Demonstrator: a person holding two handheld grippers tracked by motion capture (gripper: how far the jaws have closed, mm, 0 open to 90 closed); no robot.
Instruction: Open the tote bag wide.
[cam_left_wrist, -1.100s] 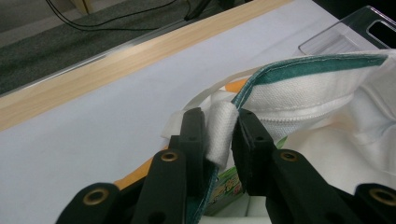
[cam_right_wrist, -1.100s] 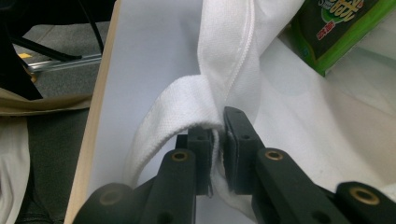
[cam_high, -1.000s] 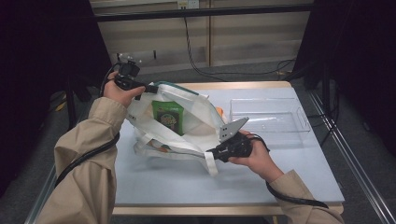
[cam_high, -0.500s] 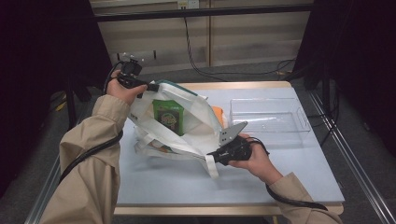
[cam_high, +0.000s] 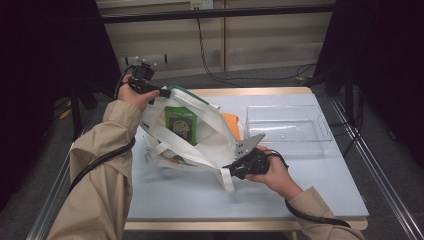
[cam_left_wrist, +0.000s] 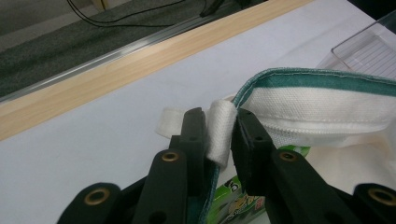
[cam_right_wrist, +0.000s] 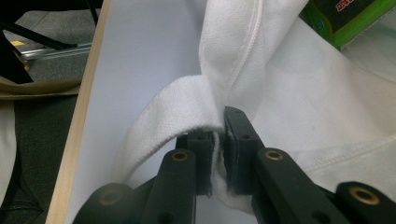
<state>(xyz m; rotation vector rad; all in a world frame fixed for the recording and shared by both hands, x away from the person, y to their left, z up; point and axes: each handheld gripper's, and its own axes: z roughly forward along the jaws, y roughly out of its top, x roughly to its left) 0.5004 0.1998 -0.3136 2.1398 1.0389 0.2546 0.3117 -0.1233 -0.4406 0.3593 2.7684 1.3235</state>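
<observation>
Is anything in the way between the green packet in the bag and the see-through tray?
Yes. The green packet sits inside the white bag, so the bag's cloth side and an orange thing lie between it and the clear tray. Both grippers, left and right, are shut on the bag's edge, holding its mouth open.

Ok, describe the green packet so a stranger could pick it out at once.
On the table, left of the clear tray, a white tote bag is held open. The green packet stands inside its mouth, the one bright green thing against white cloth.
</observation>
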